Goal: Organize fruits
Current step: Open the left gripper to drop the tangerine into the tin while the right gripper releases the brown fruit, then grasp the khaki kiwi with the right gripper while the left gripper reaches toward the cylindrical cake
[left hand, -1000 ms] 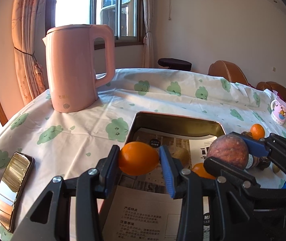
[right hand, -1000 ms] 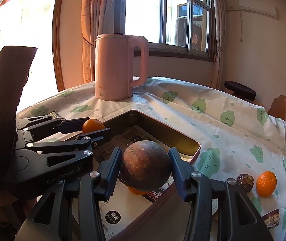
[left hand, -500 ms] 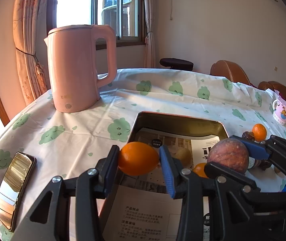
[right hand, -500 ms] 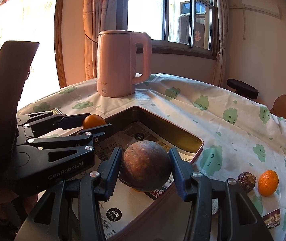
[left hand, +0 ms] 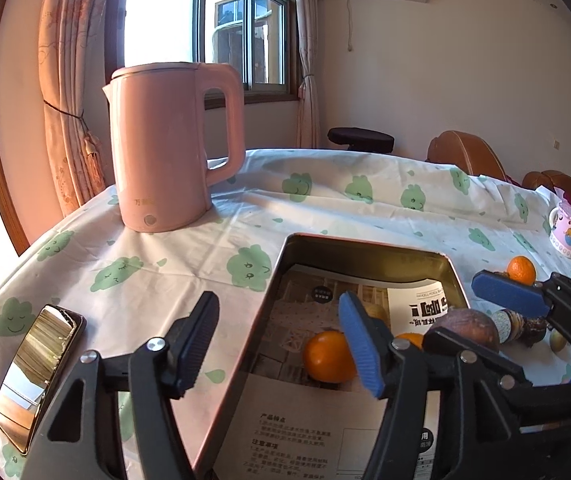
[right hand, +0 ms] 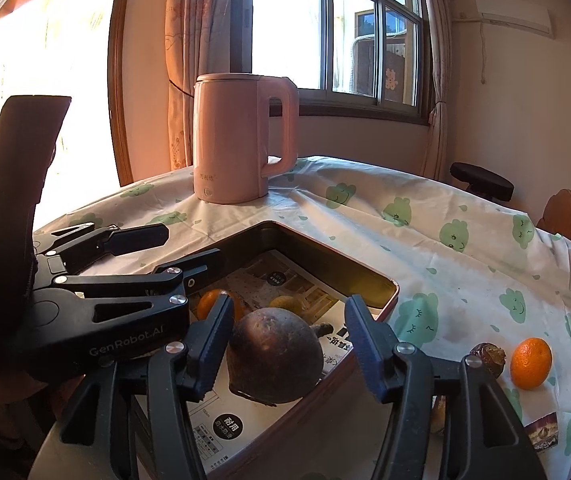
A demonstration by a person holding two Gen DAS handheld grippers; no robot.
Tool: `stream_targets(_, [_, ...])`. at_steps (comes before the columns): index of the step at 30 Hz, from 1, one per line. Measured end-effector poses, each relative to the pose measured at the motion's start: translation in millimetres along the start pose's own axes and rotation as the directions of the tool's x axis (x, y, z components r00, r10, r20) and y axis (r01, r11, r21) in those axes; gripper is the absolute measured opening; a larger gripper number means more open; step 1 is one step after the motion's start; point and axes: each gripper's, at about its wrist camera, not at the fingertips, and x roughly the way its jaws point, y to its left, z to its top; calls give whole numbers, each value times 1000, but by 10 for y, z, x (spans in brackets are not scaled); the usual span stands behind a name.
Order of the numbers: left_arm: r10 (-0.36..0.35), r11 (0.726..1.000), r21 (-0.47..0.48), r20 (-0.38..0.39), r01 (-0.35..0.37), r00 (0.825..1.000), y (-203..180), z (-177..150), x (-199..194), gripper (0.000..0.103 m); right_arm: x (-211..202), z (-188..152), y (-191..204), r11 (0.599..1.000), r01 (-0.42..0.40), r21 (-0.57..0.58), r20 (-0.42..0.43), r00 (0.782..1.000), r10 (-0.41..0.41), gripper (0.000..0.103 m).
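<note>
A metal tin [left hand: 369, 246] [right hand: 381, 282] lined with printed paper sits on the table. My left gripper [left hand: 281, 342] is open and empty above its left wall. An orange [left hand: 327, 356] [right hand: 215, 304] lies in the tin just below it. My right gripper [right hand: 285, 340] is open, its jaws apart on either side of a brown passion fruit [right hand: 275, 354] [left hand: 467, 328] that rests in the tin. Another orange fruit [left hand: 409, 338] and a yellowish fruit [right hand: 283, 304] also lie in the tin.
A pink kettle [left hand: 169, 144] [right hand: 241, 136] stands behind the tin. A phone [left hand: 35, 372] lies at the left. An orange [right hand: 531, 362] [left hand: 520, 270] and a brown fruit [right hand: 487, 356] lie on the cloth right of the tin. A mug [left hand: 567, 232] stands far right.
Both grippers have opened. The orange dropped from the left gripper into the tin, and the passion fruit now rests in the tin between the right gripper's spread jaws.
</note>
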Motion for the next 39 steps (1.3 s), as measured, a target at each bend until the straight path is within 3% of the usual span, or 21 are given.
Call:
stream_targets(5, [4, 1000, -2, 36, -3, 999, 6, -8, -70, 73, -60, -7, -1, 999, 35, 5, 29, 999, -35, 68])
stream_targets(10, [14, 1000, 3, 87, -15, 996, 0, -17, -163, 90, -182, -23, -66, 998, 51, 41, 84, 995, -54, 76])
stream_targets(14, [23, 999, 28, 97, -26, 995, -56, -10, -174, 92, -233, -37, -123, 996, 52, 71, 99, 993, -58, 79])
stream_targets(18, [35, 999, 31, 123, -39, 992, -75, -19, -226, 92, -273, -72, -113, 997, 65, 43, 77, 995, -69, 79])
stream_targets(22, [5, 1000, 7, 131, -6, 991, -121, -53, -303, 92, -439, -197, -186, 993, 118, -20, 53, 992, -117, 79])
stream_targets(29, [-78, 995, 80, 159, 66, 984, -593, -82, -486, 92, -867, -478, -841, 960, 280, 13, -11, 960, -280, 79])
stream_targets(33, [-130, 986, 128, 155, 110, 979, -899, -103, -552, 92, -1005, -674, -1156, 944, 323, 65, -92, 944, -317, 79])
stream_targets(36, [-160, 977, 161, 122, 140, 979, -1122, -136, -529, 92, -1058, -733, -1269, 950, 292, 114, -125, 953, -278, 76])
stream_targets(39, [-174, 968, 198, 87, 154, 981, -1315, -173, -480, 92, -993, -762, -1291, 955, 269, 121, -170, 954, -247, 56])
